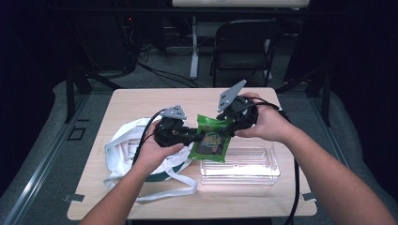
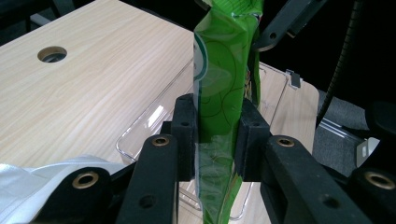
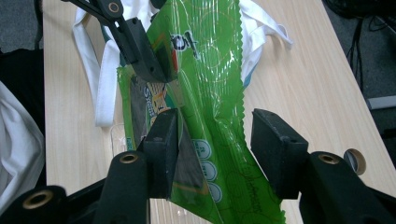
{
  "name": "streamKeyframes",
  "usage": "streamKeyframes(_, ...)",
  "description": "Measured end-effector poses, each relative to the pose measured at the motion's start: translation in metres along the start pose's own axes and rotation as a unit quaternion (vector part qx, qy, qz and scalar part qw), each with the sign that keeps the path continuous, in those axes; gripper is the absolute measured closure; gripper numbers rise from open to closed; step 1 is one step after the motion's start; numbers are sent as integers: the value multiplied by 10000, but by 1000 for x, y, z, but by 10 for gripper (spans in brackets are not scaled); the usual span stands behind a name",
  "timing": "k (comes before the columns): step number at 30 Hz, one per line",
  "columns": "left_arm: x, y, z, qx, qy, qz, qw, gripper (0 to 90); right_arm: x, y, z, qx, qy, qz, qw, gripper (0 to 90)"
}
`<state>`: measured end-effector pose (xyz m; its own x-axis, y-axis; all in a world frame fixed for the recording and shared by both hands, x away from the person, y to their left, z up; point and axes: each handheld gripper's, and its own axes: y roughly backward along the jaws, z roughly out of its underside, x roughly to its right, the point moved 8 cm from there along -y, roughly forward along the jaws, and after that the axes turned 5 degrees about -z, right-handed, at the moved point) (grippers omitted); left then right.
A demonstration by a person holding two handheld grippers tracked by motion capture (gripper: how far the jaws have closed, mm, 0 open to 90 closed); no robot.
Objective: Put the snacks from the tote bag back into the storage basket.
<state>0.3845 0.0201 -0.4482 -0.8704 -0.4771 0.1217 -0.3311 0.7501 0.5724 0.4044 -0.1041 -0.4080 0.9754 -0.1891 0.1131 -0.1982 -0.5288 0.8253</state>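
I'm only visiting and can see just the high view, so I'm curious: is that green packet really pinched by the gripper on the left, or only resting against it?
Observer: It's pinched. In the left gripper view, the left gripper has both pads pressed flat against the green packet.
Operator: And the other gripper, has it grabbed the packet too?
Observer: Not yet. In the right gripper view, the right gripper has the packet between its jaws, but a gap shows between one pad and the packet's zigzag edge.
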Motion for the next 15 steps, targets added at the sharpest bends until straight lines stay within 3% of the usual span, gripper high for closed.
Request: streamKeyframes(15, 0, -1, 1, 31, -35, 15, 10000, 737, 0, -4, 0, 8, -129, -356, 9993, 618)
